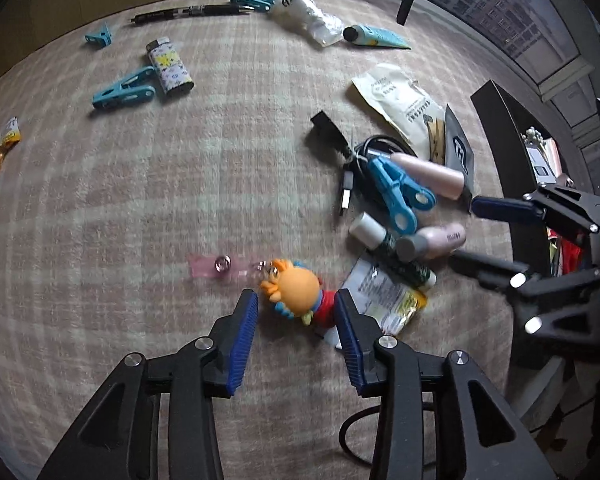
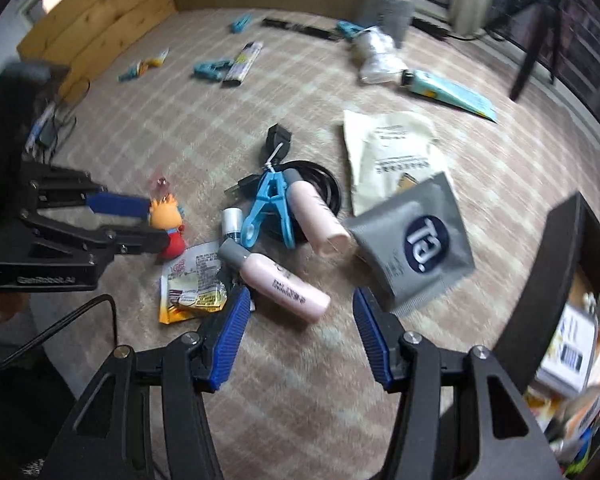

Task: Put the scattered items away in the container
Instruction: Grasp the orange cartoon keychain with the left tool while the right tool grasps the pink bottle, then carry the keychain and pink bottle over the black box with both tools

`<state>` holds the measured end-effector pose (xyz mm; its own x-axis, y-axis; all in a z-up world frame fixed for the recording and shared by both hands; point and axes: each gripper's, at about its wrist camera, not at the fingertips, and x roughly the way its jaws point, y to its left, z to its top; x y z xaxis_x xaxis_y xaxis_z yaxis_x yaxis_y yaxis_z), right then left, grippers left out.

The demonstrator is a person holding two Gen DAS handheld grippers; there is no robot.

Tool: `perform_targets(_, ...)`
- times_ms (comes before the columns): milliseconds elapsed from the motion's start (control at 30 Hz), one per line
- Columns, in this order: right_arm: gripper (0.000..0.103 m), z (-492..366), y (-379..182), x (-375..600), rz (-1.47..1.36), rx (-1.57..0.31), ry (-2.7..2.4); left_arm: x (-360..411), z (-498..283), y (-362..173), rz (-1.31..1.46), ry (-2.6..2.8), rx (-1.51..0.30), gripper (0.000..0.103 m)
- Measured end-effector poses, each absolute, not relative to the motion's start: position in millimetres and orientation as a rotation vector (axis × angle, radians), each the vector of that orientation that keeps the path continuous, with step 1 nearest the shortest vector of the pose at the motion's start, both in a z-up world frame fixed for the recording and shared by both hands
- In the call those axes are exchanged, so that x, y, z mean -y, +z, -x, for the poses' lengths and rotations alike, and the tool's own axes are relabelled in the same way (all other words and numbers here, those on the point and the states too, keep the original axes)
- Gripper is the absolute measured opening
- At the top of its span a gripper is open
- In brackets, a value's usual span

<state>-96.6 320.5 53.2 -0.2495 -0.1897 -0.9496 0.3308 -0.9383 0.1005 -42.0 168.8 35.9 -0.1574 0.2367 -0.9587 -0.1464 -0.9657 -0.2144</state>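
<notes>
Two hand-held claws hang over a plaid mat: the left gripper (image 1: 296, 312) straddles an orange-haired toy figure (image 1: 296, 290), its blue pads parted and not pressing, while the right gripper (image 2: 300, 312) stands open with a pink bottle (image 2: 280, 280) lying between its fingers, untouched. Just beyond sit a blue clothespin (image 2: 266, 210), a coiled black cable (image 2: 324, 186) and a grey sachet (image 2: 416, 240); the dark container (image 2: 540, 300) stands at the right edge, a lighter (image 1: 169, 68) and pen (image 1: 192, 12) far back.
</notes>
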Motion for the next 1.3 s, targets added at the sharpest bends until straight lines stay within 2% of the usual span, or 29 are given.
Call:
perform_targets(233, 0.051, 107, 40, -311, -1.696, -0.180, -2.193, -179, 51, 29, 1.849, 2.211, 0.074, 0.038)
perform_targets(333, 0.043, 108, 41, -316, -1.704, -0.132, -2.185, -182, 53, 29, 1.838, 2.215, 0.051, 0.037)
perform_targets(500, 0.023, 102, 37, -322, -1.747, -0.074, -2.145, -181, 54, 28, 1.820, 2.222, 0.035, 0.033)
perform_targets(733, 0.020, 91, 32, -326, -1.769, -0.035, -2.163, -179, 51, 29, 1.779, 2.249, 0.003, 0.030)
perform_targets(900, 0.020, 85, 37, -335, -1.771, 0.048, -2.203, -168, 45, 31, 1.767, 2.258, 0.071, 0.025)
perform_targets(1000, 0.020, 79, 48, -347, -1.736, 0.152, -2.242, -157, 40, 38, 1.752, 2.274, 0.074, 0.025)
perform_targets(1100, 0.020, 78, 55, -355, -1.726, 0.178, -2.269, -150, 40, 37, 1.773, 2.245, 0.137, 0.025)
perform_targets(1300, 0.020, 77, 61, -367, -1.724, 0.247, -2.334, -148, 37, 61, 1.700, 2.303, 0.146, 0.025)
